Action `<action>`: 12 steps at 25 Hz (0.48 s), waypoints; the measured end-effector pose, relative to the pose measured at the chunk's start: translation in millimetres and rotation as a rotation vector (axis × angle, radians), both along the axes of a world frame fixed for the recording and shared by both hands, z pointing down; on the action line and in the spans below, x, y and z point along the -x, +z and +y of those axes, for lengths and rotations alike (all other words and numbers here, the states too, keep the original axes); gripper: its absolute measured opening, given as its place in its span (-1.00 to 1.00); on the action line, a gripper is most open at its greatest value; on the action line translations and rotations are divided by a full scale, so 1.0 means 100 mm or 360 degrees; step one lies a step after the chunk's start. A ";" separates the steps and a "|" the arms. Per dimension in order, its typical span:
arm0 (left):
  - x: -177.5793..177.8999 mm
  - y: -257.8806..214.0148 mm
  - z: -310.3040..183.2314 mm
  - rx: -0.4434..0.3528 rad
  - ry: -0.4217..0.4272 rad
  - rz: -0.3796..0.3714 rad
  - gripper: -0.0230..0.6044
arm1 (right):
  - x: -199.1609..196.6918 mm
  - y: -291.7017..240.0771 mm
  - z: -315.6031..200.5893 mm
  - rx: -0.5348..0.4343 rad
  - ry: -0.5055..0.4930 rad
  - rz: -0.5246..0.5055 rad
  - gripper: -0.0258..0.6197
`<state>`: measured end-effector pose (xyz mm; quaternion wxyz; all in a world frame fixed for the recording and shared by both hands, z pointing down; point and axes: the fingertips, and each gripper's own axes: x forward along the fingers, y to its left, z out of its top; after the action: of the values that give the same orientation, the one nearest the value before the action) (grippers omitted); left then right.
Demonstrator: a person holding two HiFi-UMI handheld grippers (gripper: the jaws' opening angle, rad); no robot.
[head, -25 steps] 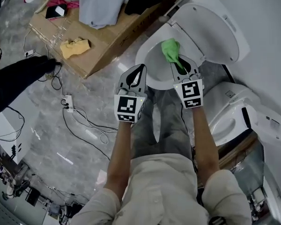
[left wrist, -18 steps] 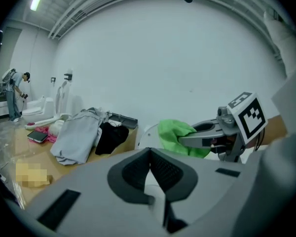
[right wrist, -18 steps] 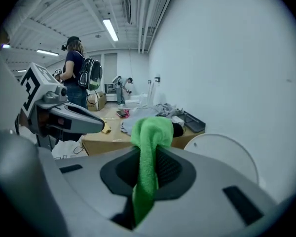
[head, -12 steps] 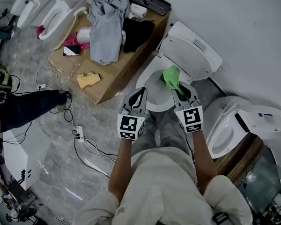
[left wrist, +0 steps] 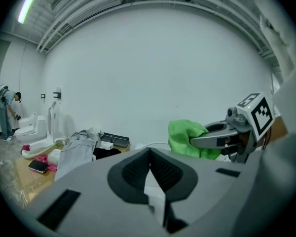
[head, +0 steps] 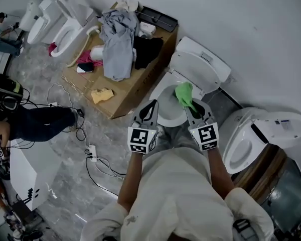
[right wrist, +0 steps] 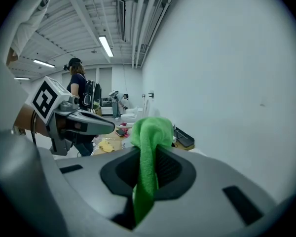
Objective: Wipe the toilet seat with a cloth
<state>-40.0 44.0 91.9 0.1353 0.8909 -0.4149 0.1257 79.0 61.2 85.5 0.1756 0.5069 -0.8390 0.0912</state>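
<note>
Right gripper, head view: right gripper (head: 193, 106), centre of frame, is clamped on a green cloth (head: 184, 93); the bunched end sticks out past the tips over the open toilet bowl.
Left gripper, head view: left gripper (head: 149, 108) is just to the left, pointing the same way, near the front of the toilet seat (head: 159, 95); it carries nothing.
Toilet, head view: lid is raised toward the wall at upper right; I cannot tell whether the cloth touches the seat.
Surroundings, head view: a cardboard box (head: 133, 92) piled with clothes is at upper left; a second toilet (head: 243, 137) is at right.
Left gripper view: jaws are together with nothing between them; the cloth shows right of centre, pinched in the other gripper.
Right gripper view: a fold of cloth runs down between the jaws at centre and is gripped firmly.
Handling: the cloth looks soft, light and limp, so it should drape and smear rather than push.
Hold: the present pinch leaves a loose bunch free to press on the seat.
</note>
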 end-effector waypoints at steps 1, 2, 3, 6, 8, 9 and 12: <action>0.00 -0.01 0.01 0.0000 0.0000 -0.0007 -0.89 | -0.01 -0.03 0.01 -0.0005 -0.0007 -0.0003 -0.79; -0.01 -0.02 0.02 0.0004 0.0001 -0.0017 -0.89 | -0.01 -0.05 0.01 -0.0010 -0.0015 -0.0004 -0.79; -0.01 -0.03 0.03 0.0008 0.0004 -0.0027 -0.89 | -0.02 -0.07 0.02 -0.0014 -0.0021 -0.0005 -0.79; -0.06 -0.10 0.02 -0.0015 0.0012 -0.0044 -0.89 | -0.07 -0.11 0.03 -0.0020 -0.0035 -0.0009 -0.79; -0.10 -0.17 -0.01 -0.0043 0.0011 -0.0049 -0.89 | -0.10 -0.13 0.02 -0.0023 -0.0044 -0.0012 -0.79; -0.12 -0.20 -0.03 -0.0052 0.0008 -0.0048 -0.89 | -0.12 -0.14 0.01 -0.0025 -0.0049 -0.0013 -0.79; -0.16 -0.24 -0.07 -0.0056 -0.0007 -0.0043 -0.89 | -0.14 -0.15 -0.02 -0.0030 -0.0060 -0.0019 -0.79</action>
<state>-24.1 36.8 67.6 0.1143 0.8904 -0.4209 0.1302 93.3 58.7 70.6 0.1674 0.4920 -0.8503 0.0830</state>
